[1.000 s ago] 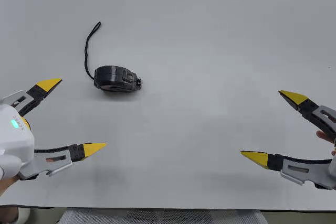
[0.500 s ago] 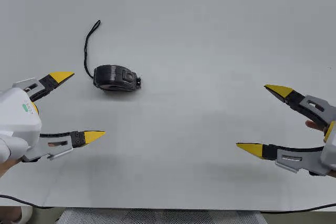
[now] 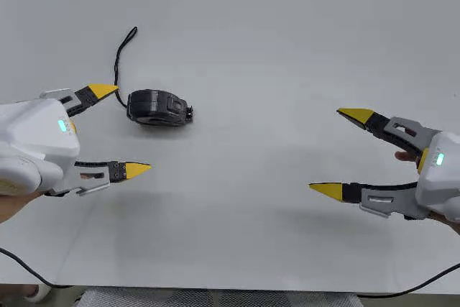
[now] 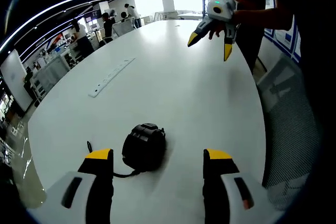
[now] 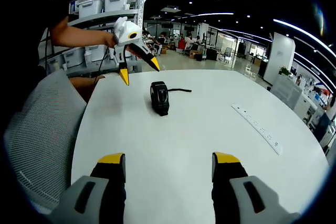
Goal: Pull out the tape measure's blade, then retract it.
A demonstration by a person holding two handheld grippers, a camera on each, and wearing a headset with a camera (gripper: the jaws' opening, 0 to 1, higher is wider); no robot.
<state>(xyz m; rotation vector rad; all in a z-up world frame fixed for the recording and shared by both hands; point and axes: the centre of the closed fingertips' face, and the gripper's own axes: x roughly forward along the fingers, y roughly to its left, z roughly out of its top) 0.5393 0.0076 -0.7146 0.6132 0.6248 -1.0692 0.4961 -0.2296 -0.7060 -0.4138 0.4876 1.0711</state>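
Head view: The tape (image 3: 159, 108) lay on its side on the worktop (image 3: 251, 62), just ahead of the left claw (image 3: 123, 130) and a little beyond its upper tip. That claw's jaws stood wide apart and held nothing. The blade was fully wound in, with only the hook (image 3: 190, 113) showing at the end of the case that faced the right claw (image 3: 334, 151). The right claw was also spread and empty, well apart from the tape across bare worktop. The cord (image 3: 118, 59) trailed from the far end of the case, past the left claw's upper jaw. Judged from this layout, the left claw was placed to steady the case and the right to take the hook. No pull had begun.

Left gripper view: The tape sat between and just ahead of the two jaws, nearer the left-hand one and touching neither. The spread looked ample to close around the case. The right claw hung far ahead, open.

Right gripper view: The tape lay well ahead, roughly on the centre line between the parted jaws. The left claw hovered beside it, open.
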